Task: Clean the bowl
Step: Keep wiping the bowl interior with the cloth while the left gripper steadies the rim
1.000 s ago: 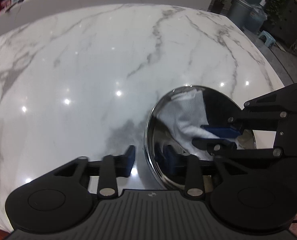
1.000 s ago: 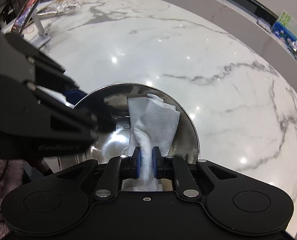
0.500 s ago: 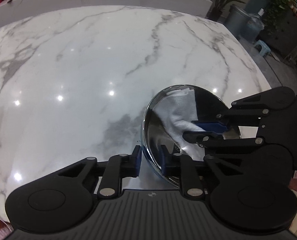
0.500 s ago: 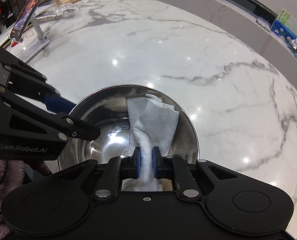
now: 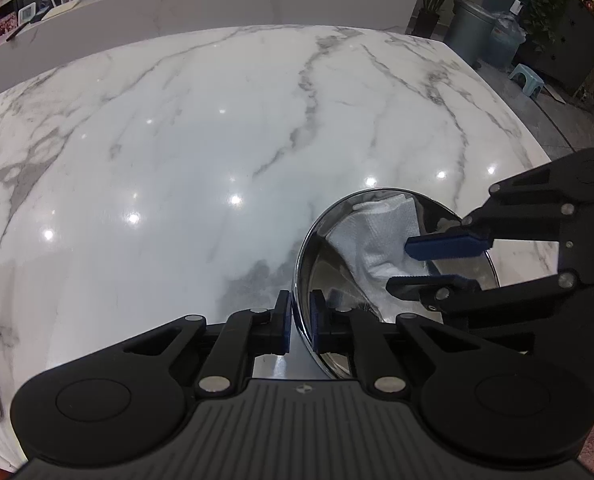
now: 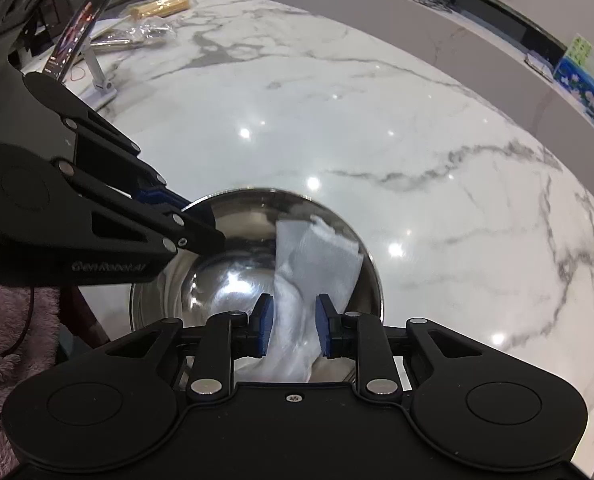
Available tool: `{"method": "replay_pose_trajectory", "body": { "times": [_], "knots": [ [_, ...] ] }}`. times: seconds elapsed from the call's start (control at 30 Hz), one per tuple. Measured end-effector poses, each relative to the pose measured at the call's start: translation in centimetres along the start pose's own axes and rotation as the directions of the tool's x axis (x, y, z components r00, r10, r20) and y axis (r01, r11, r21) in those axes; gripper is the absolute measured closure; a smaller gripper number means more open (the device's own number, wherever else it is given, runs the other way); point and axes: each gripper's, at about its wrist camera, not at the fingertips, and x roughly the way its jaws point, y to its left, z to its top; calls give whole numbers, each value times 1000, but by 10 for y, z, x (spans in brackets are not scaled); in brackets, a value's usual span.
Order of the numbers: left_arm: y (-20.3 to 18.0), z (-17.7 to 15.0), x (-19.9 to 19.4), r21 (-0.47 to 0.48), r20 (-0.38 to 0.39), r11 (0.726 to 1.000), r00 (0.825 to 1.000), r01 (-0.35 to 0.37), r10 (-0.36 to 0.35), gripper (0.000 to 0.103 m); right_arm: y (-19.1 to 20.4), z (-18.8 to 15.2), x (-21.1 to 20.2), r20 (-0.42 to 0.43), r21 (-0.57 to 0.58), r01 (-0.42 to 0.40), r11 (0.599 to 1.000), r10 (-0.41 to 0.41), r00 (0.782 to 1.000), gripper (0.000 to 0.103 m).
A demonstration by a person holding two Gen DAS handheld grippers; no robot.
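"GenRobot.AI" left gripper (image 6: 201,220) fingers clamp the bowl (image 6: 233,280) rim; right gripper (image 6: 293,326) fingers opening around tissue (image 6: 313,264).

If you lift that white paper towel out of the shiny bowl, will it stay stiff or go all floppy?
Probably floppy: the paper towel already lies crumpled and folded inside the bowl. It looks thin, so likely very light and easy to tear.

One readable mark here: pale lettering "GenRobot.AI" runs along the black side of the left gripper (image 6: 207,220), seen from the right wrist view. A small round logo sits on the right gripper's own black housing near the camera, too small to read. Packages and cards on the far ledge carry print, but all of it is blurred.
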Motion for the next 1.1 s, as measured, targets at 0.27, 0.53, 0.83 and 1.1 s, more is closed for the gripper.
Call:
{"method": "replay_pose_trajectory", "body": {
  "times": [0.27, 0.53, 0.83, 1.1],
  "knots": [
    [2, 0, 0, -11, 2, 1000, 1000, 10, -10, 95, 5, 2, 13, -29, -30, 7, 1000, -8, 1000, 81],
    [0, -1, 0, -5, 10, 1000, 1000, -7, 7, 97, 7, 2, 16, -62, -5, -47, 999, 47, 997, 92],
    [-5, -1, 0, 33, 15, 999, 999, -37, 37, 98, 21, 1, 12, -126, -73, -161, 984, 151, 980, 93],
    [-4, 0, 0, 36, 20, 998, 999, -50, 49, 98, 15, 2, 11, -156, -98, -22, 995, 7, 988, 94]
  ]
}}
